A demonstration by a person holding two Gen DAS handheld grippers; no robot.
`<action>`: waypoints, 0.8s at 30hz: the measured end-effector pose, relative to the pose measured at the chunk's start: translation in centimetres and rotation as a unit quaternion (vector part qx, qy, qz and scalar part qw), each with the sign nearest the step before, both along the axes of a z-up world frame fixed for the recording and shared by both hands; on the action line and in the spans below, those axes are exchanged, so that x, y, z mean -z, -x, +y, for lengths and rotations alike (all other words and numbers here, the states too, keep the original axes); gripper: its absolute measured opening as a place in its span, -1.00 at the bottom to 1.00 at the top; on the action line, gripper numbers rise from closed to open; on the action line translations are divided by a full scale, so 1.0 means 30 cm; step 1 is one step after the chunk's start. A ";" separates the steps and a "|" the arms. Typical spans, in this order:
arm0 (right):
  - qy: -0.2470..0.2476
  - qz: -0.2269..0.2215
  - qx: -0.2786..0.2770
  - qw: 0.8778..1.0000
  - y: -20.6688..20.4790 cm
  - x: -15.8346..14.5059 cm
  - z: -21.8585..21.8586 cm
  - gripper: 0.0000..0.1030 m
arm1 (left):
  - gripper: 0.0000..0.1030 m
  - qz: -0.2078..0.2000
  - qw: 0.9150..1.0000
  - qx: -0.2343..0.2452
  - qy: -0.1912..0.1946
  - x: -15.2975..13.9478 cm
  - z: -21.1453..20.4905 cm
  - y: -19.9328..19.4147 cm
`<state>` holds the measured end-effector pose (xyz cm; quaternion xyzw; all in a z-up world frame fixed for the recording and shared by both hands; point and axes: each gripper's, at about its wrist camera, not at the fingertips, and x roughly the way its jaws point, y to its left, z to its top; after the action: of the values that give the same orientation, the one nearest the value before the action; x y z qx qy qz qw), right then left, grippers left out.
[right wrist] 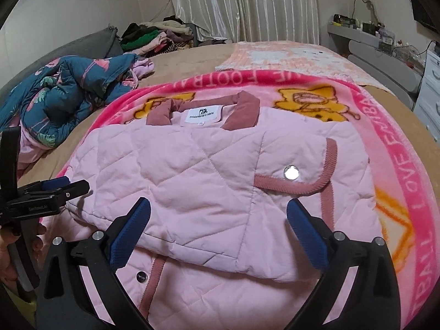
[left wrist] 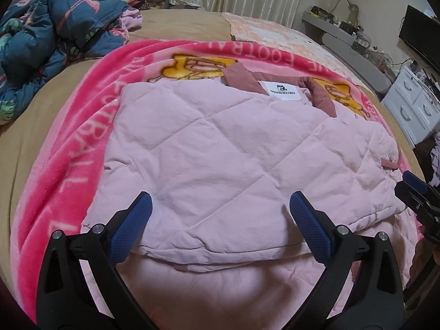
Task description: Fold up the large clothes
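Observation:
A pale pink quilted jacket with a dusty-rose collar and a white label lies folded on a pink football blanket; it also shows in the right wrist view, with a rose-trimmed pocket and a silver snap. My left gripper is open and empty, hovering over the jacket's near folded edge. My right gripper is open and empty over the jacket's near right part. The right gripper's tip shows at the right edge of the left wrist view. The left gripper shows at the left of the right wrist view.
A crumpled blue floral quilt lies at the far left of the bed. A pile of clothes sits by the curtain. A peach checked blanket lies beyond the pink one. White drawers and a cluttered shelf stand on the right.

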<state>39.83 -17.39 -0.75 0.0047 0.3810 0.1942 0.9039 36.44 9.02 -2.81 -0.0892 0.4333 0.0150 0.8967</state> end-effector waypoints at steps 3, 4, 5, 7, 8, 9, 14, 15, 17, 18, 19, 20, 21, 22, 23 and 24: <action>-0.001 -0.002 0.001 1.000 0.007 -0.010 -0.002 0.92 | 0.82 -0.006 1.000 0.005 -0.002 -0.020 -0.008 0.009; -0.001 -0.003 0.000 1.000 0.009 -0.014 -0.001 0.92 | 0.82 -0.009 1.000 0.006 -0.002 -0.030 -0.008 0.012; -0.001 -0.005 0.001 1.000 0.012 -0.019 -0.001 0.92 | 0.82 -0.012 1.000 0.007 -0.001 -0.037 -0.008 0.014; -0.001 -0.011 0.001 1.000 0.020 -0.034 -0.004 0.92 | 0.82 -0.018 1.000 0.009 0.000 -0.056 -0.010 0.021; -0.002 -0.013 0.001 1.000 0.022 -0.040 -0.005 0.92 | 0.82 -0.020 1.000 0.010 0.000 -0.063 -0.012 0.024; -0.003 -0.014 0.001 1.000 0.023 -0.046 -0.006 0.92 | 0.82 -0.022 1.000 0.011 0.000 -0.071 -0.013 0.026; -0.017 -0.021 0.004 1.000 0.037 -0.085 -0.024 0.92 | 0.82 -0.037 0.999 0.015 0.006 -0.118 -0.024 0.047; -0.018 -0.024 0.005 1.000 0.041 -0.092 -0.026 0.92 | 0.82 -0.041 0.999 0.017 0.007 -0.129 -0.027 0.052; -0.020 -0.029 0.006 0.999 0.048 -0.109 -0.032 0.92 | 0.82 -0.049 0.999 0.019 0.009 -0.149 -0.027 0.063; -0.022 -0.032 0.007 0.999 0.051 -0.119 -0.035 0.92 | 0.82 -0.053 0.998 0.019 0.010 -0.160 -0.029 0.068; -0.024 -0.034 0.007 0.999 0.055 -0.128 -0.039 0.92 | 0.82 -0.057 0.998 0.019 0.010 -0.172 -0.030 0.074; -0.026 -0.036 0.008 0.999 0.057 -0.134 -0.041 0.92 | 0.82 -0.061 0.998 0.020 0.011 -0.180 -0.031 0.079; -0.028 -0.039 0.011 0.999 0.063 -0.145 -0.047 0.92 | 0.82 -0.065 0.998 0.020 0.012 -0.192 -0.032 0.085; -0.029 -0.041 0.012 0.999 0.067 -0.151 -0.050 0.92 | 0.82 -0.070 0.997 0.021 0.013 -0.203 -0.033 0.092; -0.031 -0.044 0.012 0.999 0.071 -0.159 -0.053 0.92 | 0.82 -0.073 0.997 0.022 0.014 -0.211 -0.033 0.098; -0.032 -0.047 0.013 0.998 0.077 -0.170 -0.056 0.92 | 0.82 -0.077 0.997 0.023 0.016 -0.220 -0.034 0.105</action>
<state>37.51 -19.07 4.34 0.0297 0.3316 0.1944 0.9227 33.30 8.01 3.80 -0.0940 0.3652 -0.0196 0.9260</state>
